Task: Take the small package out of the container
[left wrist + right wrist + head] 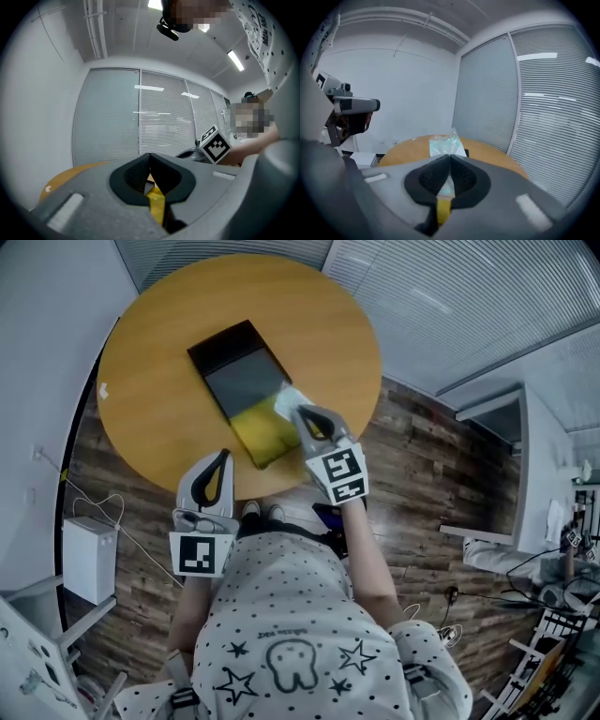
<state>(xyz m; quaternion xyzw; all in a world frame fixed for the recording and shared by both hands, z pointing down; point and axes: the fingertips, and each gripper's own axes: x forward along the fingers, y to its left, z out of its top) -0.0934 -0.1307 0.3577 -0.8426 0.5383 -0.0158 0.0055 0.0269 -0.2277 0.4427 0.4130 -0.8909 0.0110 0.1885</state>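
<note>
One small package (pixel 440 144) is pinched in our right gripper (pixel 449 159), its long axis running straight out past the tips, just over the right edge of the black container (pixel 220 345) on the table (pixel 150 371). Our left gripper (pixel 214 486), pressed together on nothing, hangs nearer our body, so we judge the right one carries it clear.

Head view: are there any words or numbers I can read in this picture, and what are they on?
No words or numbers can be read.
Shirt: a tiny line of print above the cartoon drawing, too small to read.
Marker cubes: black-and-white square patterns only, no letters.
Small package: no print shows.
</note>
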